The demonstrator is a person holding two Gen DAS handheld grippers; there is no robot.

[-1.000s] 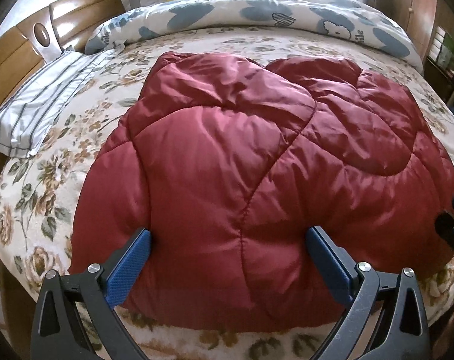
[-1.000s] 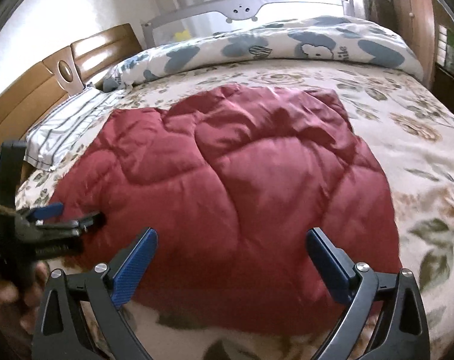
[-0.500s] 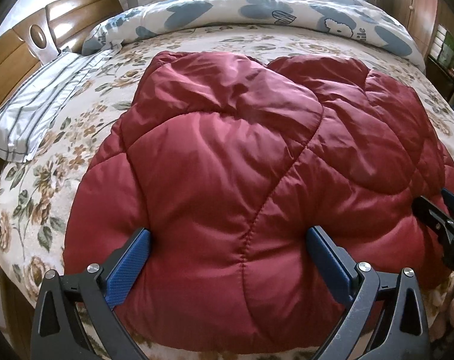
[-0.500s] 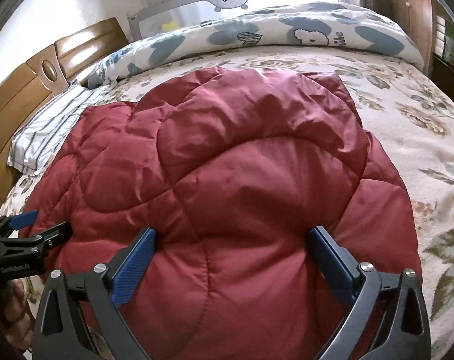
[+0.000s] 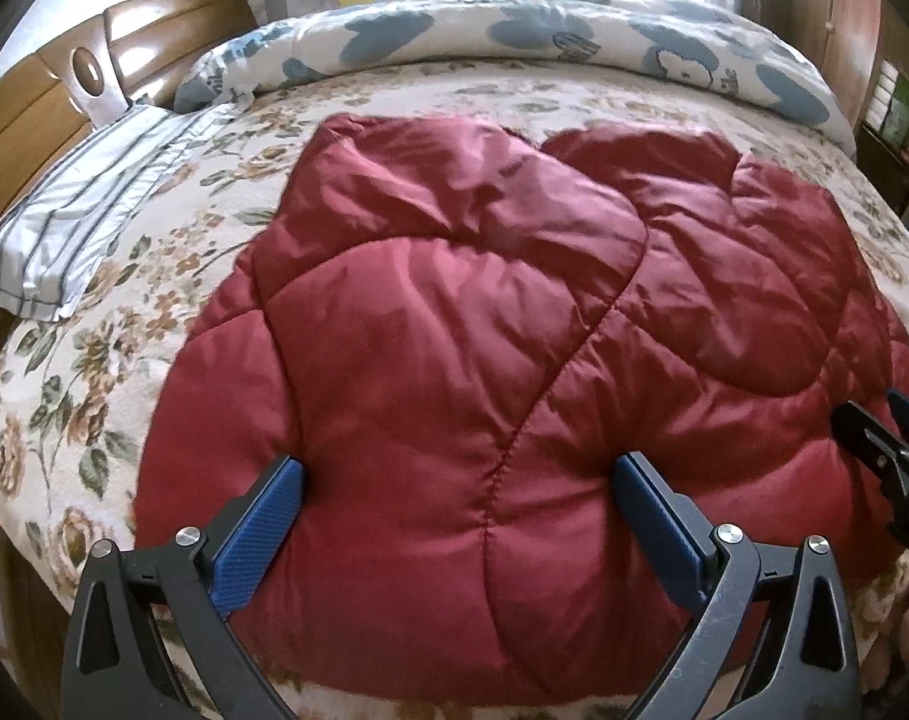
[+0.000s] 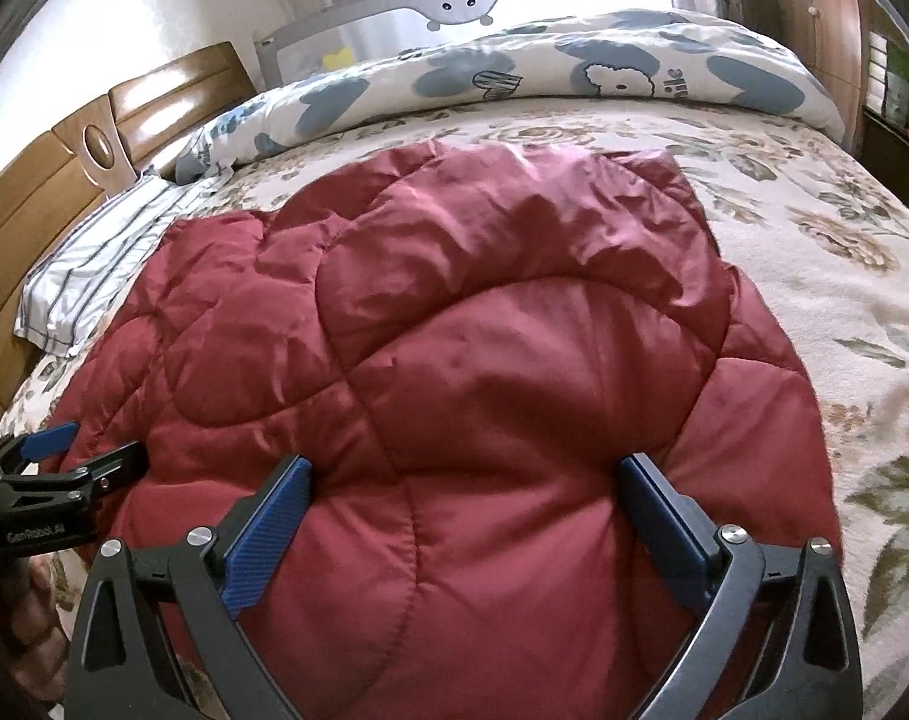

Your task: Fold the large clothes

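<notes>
From the left wrist, our left gripper [image 5: 457, 513] has closed in on the near hem of the red quilted coat [image 5: 502, 372], which lies spread on the floral bed [image 5: 94, 360]; a second ago more bedspread showed below that hem. Its fingers [image 5: 262, 525] stand wide, holding nothing. The right gripper [image 5: 880, 441] now shows further into frame.

From the right wrist, our right gripper [image 6: 463, 519] also hangs wide over the near hem, nearer than before, with the left gripper [image 6: 76, 459] alongside. We judge both are lining up to grasp the hem for a fold.
</notes>
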